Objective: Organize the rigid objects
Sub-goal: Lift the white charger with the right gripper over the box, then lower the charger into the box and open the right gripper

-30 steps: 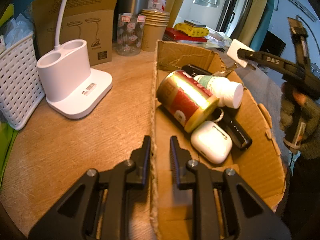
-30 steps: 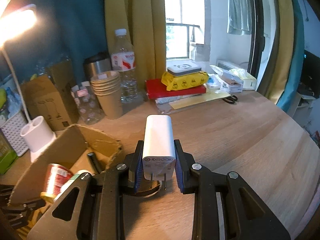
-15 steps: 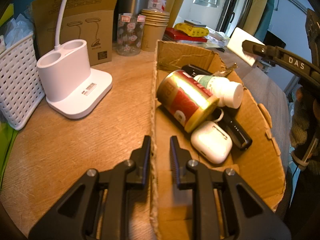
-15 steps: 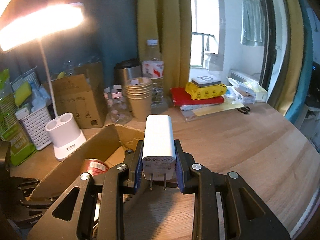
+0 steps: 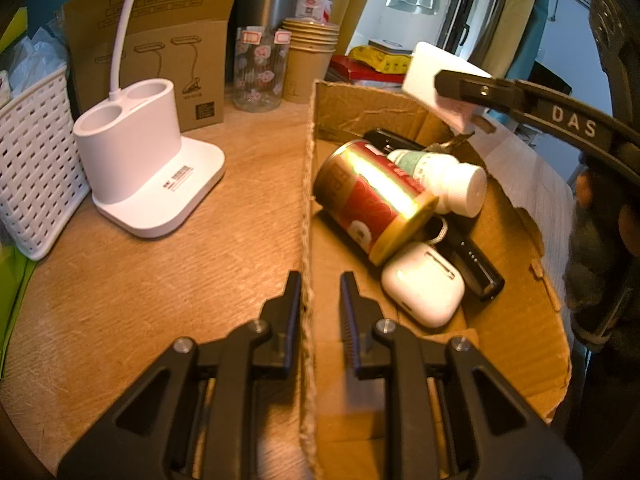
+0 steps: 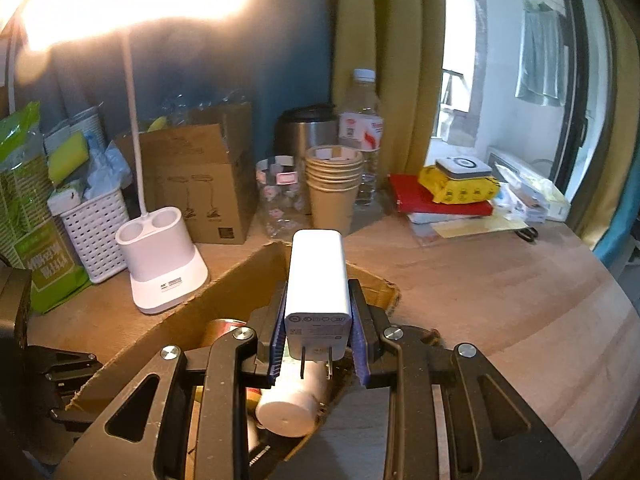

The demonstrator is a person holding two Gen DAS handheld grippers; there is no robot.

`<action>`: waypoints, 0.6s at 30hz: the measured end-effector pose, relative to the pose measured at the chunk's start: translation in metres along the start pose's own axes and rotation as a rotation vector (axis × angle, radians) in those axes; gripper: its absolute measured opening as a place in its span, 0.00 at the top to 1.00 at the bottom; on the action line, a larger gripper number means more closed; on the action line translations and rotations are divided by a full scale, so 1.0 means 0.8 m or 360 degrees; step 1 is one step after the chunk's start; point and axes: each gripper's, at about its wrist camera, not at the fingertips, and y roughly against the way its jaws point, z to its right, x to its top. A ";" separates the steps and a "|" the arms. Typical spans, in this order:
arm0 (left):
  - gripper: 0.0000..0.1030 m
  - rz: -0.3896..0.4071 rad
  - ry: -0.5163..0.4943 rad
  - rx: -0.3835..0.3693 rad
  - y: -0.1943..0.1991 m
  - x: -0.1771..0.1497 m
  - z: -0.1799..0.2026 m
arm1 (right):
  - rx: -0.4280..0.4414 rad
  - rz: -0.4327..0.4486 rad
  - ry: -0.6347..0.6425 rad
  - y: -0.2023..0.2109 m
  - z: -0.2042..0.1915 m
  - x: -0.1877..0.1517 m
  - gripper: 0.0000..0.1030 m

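My right gripper [image 6: 319,340] is shut on a white charger plug [image 6: 318,284] and holds it above the open cardboard box [image 6: 168,316]. The charger [image 5: 440,84] also shows in the left wrist view, over the box's far right side. My left gripper [image 5: 320,304] is shut on the box's near left wall [image 5: 307,216]. Inside the box lie a red and gold can [image 5: 372,196], a white pill bottle [image 5: 444,180], a white earbuds case [image 5: 424,288] and a black stick-shaped device [image 5: 472,260].
A white lamp base [image 5: 144,168] stands left of the box, with a white basket [image 5: 28,176] further left. Behind are a brown carton [image 5: 160,52], a clear jar [image 5: 260,72], stacked paper cups [image 5: 312,60], a steel tumbler [image 6: 304,136], a water bottle [image 6: 362,132] and books [image 6: 440,196].
My right gripper has carried the charger left and closer, from beyond the box's right edge to above its contents. My left gripper has stayed on the box wall.
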 end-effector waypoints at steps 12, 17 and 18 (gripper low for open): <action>0.80 0.0000 0.0000 0.0000 0.000 0.000 0.000 | 0.0086 -0.0102 0.0090 -0.029 -0.023 0.001 0.72; 0.80 0.0000 0.0000 0.0000 0.000 0.000 0.001 | 0.0125 -0.0181 0.0157 -0.044 -0.033 0.006 0.72; 0.80 0.0000 0.0000 0.0000 0.000 0.000 0.001 | 0.0116 -0.0199 0.0182 -0.048 -0.035 0.007 0.72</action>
